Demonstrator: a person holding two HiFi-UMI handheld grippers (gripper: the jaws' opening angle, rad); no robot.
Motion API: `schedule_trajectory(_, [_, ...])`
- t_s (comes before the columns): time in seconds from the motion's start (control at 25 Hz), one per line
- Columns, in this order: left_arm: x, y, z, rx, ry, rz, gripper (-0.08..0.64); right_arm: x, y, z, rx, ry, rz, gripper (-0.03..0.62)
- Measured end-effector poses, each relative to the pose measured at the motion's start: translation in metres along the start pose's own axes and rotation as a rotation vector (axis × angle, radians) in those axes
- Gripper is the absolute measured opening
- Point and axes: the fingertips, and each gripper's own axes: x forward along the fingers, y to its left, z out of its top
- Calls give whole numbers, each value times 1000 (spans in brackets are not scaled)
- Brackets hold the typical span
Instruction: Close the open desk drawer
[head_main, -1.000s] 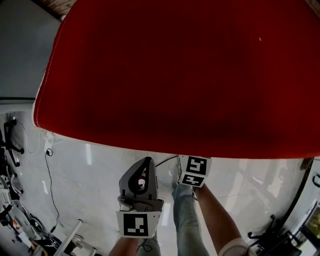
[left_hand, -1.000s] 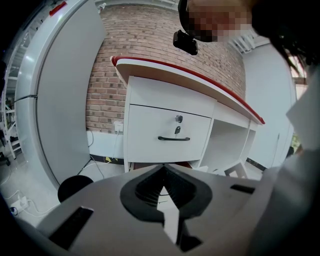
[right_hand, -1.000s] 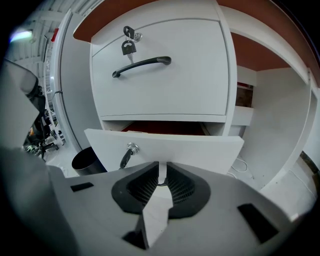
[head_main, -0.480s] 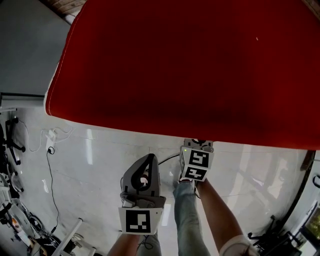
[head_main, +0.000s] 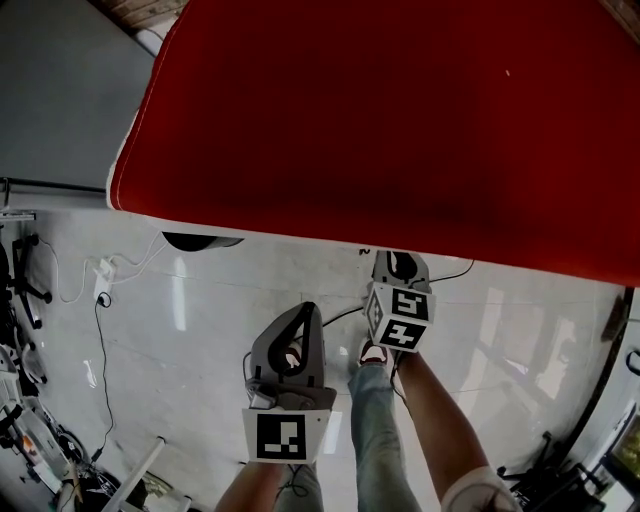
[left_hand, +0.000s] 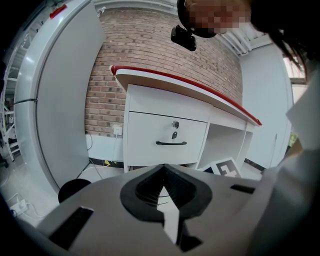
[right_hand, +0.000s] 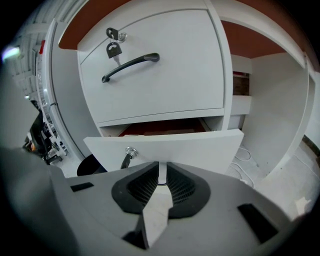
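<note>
Seen from head height, a red-topped white bench (head_main: 400, 130) fills the upper part of the scene above a glossy white floor (head_main: 180, 330). The left claw (head_main: 300, 320) hangs over the floor, short of the bench's near edge. The right claw (head_main: 400, 262) is at that near edge, its tips just under the red top.

From the right claw's own camera, the open drawer (right_hand: 165, 145) is straight ahead and close. It is the lower of two in the bench's drawer block. Its white front is pulled out, and a reddish-brown interior shows behind it. A lock (right_hand: 131, 151) sits on that front, with a dark handle just below it. The upper drawer (right_hand: 155, 85) is flush, with a black handle (right_hand: 131, 66) and a key (right_hand: 113, 49) in its lock.

The right claw is clenched to a thin slit with nothing in it; whether its tips touch the drawer front cannot be told. The left claw is also clenched and empty. It points at the bench from farther back, with a brick wall (left_hand: 140, 50) behind the bench.
</note>
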Motion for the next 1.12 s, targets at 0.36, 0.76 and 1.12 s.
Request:
schedule_trajectory(0.36, [-5, 8, 2, -5, -8, 5, 9, 2, 1, 2, 0, -2, -30, 43])
schedule_trajectory(0.76, [0, 16, 2, -23, -15, 15, 9, 13, 4, 8, -11, -1, -29, 43])
schedule_trajectory(1.12, [0, 19, 3, -17, -8, 14, 9, 15, 2, 12, -19, -11, -53, 41])
